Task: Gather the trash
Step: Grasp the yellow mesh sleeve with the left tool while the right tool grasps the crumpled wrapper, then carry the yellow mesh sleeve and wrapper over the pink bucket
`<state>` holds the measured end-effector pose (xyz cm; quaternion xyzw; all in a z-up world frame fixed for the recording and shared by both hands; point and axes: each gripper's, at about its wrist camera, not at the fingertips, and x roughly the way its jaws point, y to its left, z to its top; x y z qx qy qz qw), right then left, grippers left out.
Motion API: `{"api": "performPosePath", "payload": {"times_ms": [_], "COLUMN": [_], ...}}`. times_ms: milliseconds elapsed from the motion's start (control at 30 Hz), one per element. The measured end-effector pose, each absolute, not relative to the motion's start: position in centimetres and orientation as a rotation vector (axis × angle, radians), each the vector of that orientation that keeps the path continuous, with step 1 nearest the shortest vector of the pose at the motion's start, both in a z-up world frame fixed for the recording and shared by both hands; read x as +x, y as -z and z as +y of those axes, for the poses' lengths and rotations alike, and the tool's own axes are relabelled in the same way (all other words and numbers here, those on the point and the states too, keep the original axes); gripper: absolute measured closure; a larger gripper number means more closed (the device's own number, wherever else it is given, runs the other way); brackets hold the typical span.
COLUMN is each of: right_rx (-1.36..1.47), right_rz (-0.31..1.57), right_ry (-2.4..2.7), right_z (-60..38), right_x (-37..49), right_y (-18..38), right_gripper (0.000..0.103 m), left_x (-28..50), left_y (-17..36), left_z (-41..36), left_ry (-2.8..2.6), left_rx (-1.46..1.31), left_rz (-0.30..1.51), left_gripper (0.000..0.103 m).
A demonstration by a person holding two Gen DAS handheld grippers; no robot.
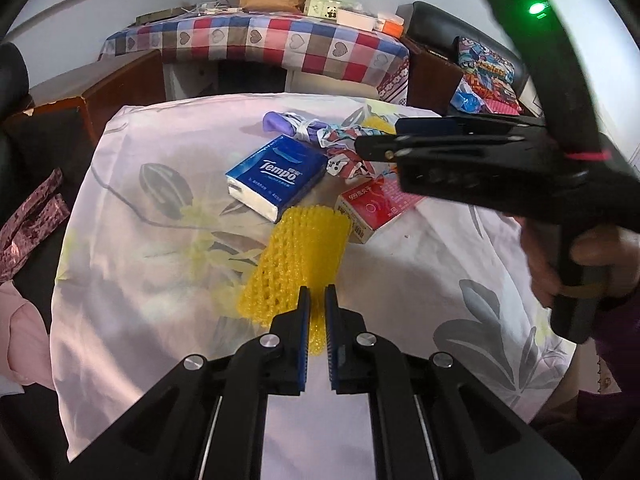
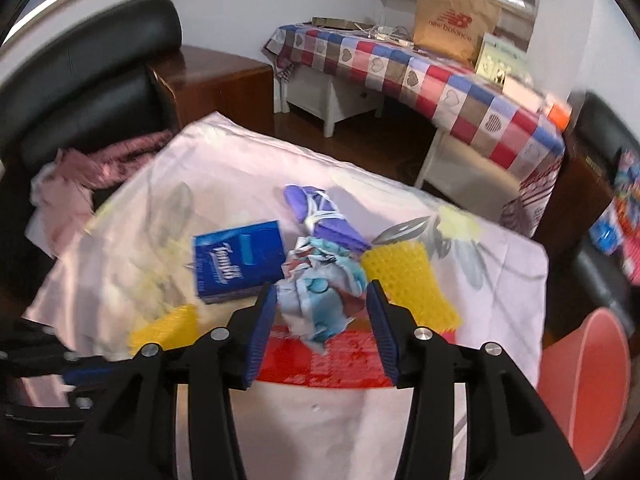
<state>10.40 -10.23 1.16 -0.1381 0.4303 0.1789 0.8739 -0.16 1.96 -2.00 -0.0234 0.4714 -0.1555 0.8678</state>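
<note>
My left gripper (image 1: 317,296) is shut on the near end of a yellow foam net (image 1: 300,256) that lies on the pale flowered cloth (image 1: 160,280). In the right wrist view the same net (image 2: 168,330) shows at the lower left. My right gripper (image 2: 322,294) stands open, its blue pads either side of a crumpled printed wrapper (image 2: 320,300). The wrapper rests partly on a red box (image 2: 320,356). From the left wrist view the right gripper (image 1: 380,136) reaches in from the right over that wrapper (image 1: 344,156), with a hand on its handle.
A blue Tempo tissue pack (image 1: 276,176), a folded purple item (image 1: 284,124) and a second yellow foam net (image 2: 404,280) lie around the wrapper. A red bucket (image 2: 584,392) stands past the cloth's right edge. A checked table (image 1: 260,36) is behind, and a black chair (image 2: 80,80) at the left.
</note>
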Motion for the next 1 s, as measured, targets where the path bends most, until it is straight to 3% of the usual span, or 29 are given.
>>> {"api": "performPosePath", "payload": {"times_ms": [267,333,533,1000], "right_rx": [-0.282,-0.257,-0.209,0.027], "right_rz": [0.912,0.914,0.898,0.891], "right_ry": [-0.372,-0.378,-0.4,-0.415], "right_z": [-10.8,-11.3,-12.1,-17.1], "right_x": [10.8,10.8,10.0,6.3], "right_y": [-0.4,-0.5,-1.2,-4.2], "right_gripper": [0.056,0.062,0.065,0.065], "left_x": [-0.2,-0.2,-0.3,0.3], "left_y": [1.8,1.7,1.2,-1.0], "left_z": [2.4,2.4,2.1,0.9], "left_ry": [0.322,0.323,0.32,0.302], "left_rx": [-0.073,-0.073,-0.072,-0.136], "left_rz": [0.99,0.988,0.98,0.999], "left_gripper": [0.096,0.096,0.096,0.097]}}
